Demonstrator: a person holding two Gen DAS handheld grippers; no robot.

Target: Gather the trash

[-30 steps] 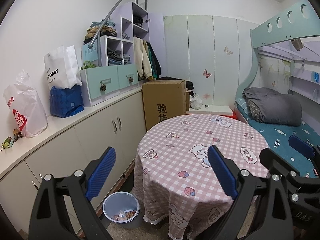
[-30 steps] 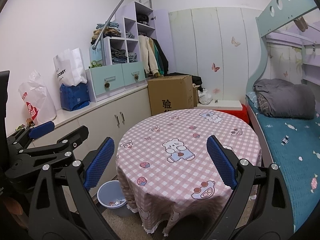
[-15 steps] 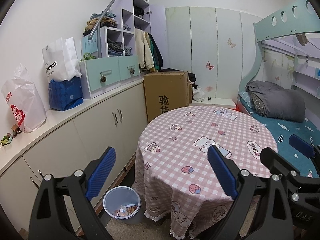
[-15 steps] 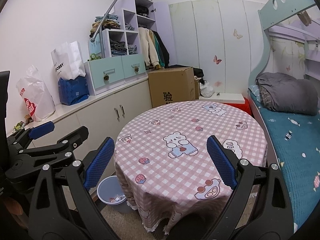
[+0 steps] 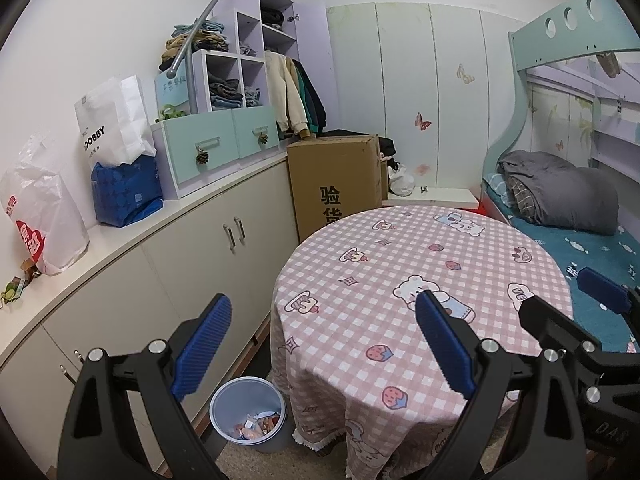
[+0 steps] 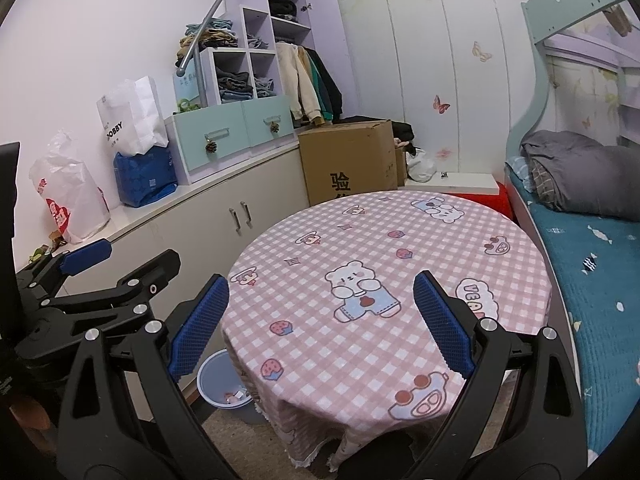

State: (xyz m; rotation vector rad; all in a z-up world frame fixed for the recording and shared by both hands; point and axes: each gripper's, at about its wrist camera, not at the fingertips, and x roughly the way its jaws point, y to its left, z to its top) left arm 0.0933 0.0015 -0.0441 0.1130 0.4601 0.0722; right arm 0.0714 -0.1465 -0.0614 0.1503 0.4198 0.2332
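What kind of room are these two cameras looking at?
Most likely a child's bedroom at home: a pale green bunk bed frame with a rumpled grey quilt, open lilac shelves of folded clothes, and a round table under a pink checked cartoon tablecloth.

Left tongs (image 5: 320, 350) gape empty above a blue bin (image 5: 249, 414) of wrappers beside the round table (image 5: 420, 280)

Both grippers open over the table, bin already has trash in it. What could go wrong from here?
1. The bin sits low between the cabinet and the draped tablecloth; a reach down by the left gripper might snag the cloth's fringe.
2. The right gripper sits close beside the left; they may collide.
3. Small wrappers lie far off on the counter and might get missed.
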